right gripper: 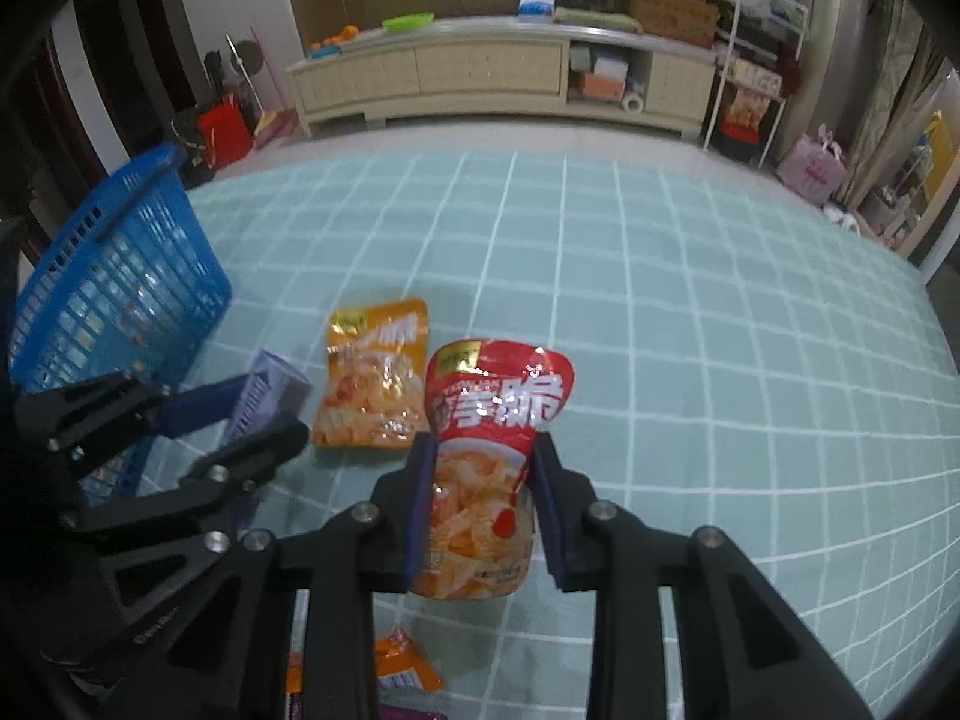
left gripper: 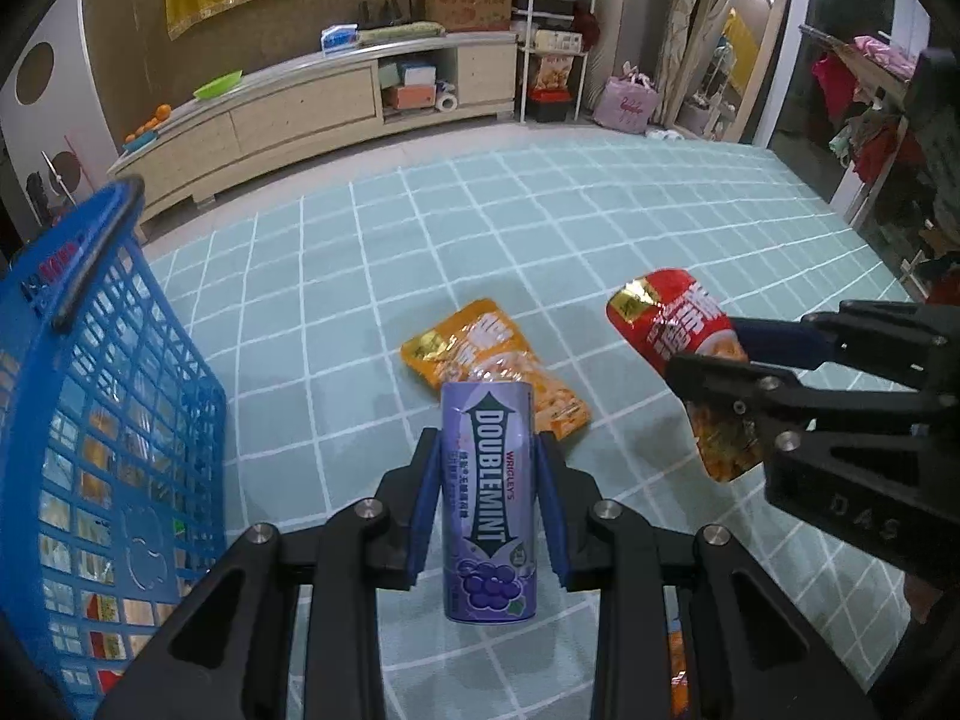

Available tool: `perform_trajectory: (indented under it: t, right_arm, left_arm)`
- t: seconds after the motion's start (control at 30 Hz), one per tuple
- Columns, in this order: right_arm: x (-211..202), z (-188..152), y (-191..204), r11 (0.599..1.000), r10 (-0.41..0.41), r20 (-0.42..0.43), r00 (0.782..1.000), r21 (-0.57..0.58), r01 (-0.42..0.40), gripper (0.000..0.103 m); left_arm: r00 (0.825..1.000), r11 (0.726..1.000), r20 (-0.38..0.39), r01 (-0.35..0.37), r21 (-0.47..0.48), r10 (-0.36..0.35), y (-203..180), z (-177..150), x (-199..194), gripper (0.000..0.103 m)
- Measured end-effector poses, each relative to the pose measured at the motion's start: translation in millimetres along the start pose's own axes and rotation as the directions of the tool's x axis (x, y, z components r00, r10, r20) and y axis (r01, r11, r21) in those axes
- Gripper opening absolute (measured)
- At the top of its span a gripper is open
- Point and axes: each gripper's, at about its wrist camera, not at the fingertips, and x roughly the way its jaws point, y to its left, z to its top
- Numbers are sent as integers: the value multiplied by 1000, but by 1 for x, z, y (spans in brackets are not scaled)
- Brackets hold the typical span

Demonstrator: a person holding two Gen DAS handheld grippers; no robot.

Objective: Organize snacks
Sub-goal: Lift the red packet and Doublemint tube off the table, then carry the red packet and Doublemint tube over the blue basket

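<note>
While both loads hang clear of the floor, we list the risks from nearest to farthest.

Left gripper [left gripper: 487,504]: clamped on the purple Doublemint bottle [left gripper: 487,498], pads on its smooth round sides; we judge the bottle could twist or slide out if we swing hard toward the basket.

Right gripper [right gripper: 483,504]: clamped on the red snack pouch [right gripper: 489,462] around its lower half, with the top flopping free above the pads; we think the soft foil could crumple and slip, or the loose top could catch on the basket rim.

Gripper spacing: in the left wrist view the right gripper sits at 3 o'clock, near the left one; if both head for the basket at once, we risk a knock.

Orange scraps [right gripper: 402,669]: small orange packets at 6 o'clock under the right gripper, easy to overlook.

Orange snack pouch [left gripper: 495,369]: flat on the teal grid mat [left gripper: 600,228] at 12 o'clock, just beyond the bottle; a dropped bottle might land on it.

Blue basket [left gripper: 120,396]: at 9 o'clock, already holding packets; we judge a careless entry could strike its wall.
</note>
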Motion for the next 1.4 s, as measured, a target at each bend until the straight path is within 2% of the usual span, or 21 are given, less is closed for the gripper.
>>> perform_trajectory:
  t: [0.17,0.33,0.63,1.03,1.17,1.27,1.4]
  right_arm:
    - [-19,1,1,1000,-3,35,999,-7,3,36]
    - [-40,6,4,999,-29,79,996,-17,31,36]
    - [-82,12,19,1000,13,125,992,-19,-10,36]
    - [-141,12,80,995,84,192,978,-61,-74,36]
    - [-153,14,100,992,119,210,970,-62,-108,36]
    - [-160,17,122,988,140,211,967,-96,-122,36]
    - [-169,21,151,983,150,222,963,-141,-121,36]
  left_arm:
    - [999,999,15,43,-26,-43,-1,1,-11,28]
    - [998,998,38,47,-31,-46,-5,3,-32,28]
    - [991,999,130,30,-43,-24,1,8,-103,28]
    - [974,997,221,-36,-69,51,40,-10,-196,28]
    - [970,993,236,-39,-109,64,61,-19,-223,28]
    - [962,992,258,-60,-114,88,77,-27,-243,28]
    - [961,989,262,-53,-136,87,100,-34,-262,28]
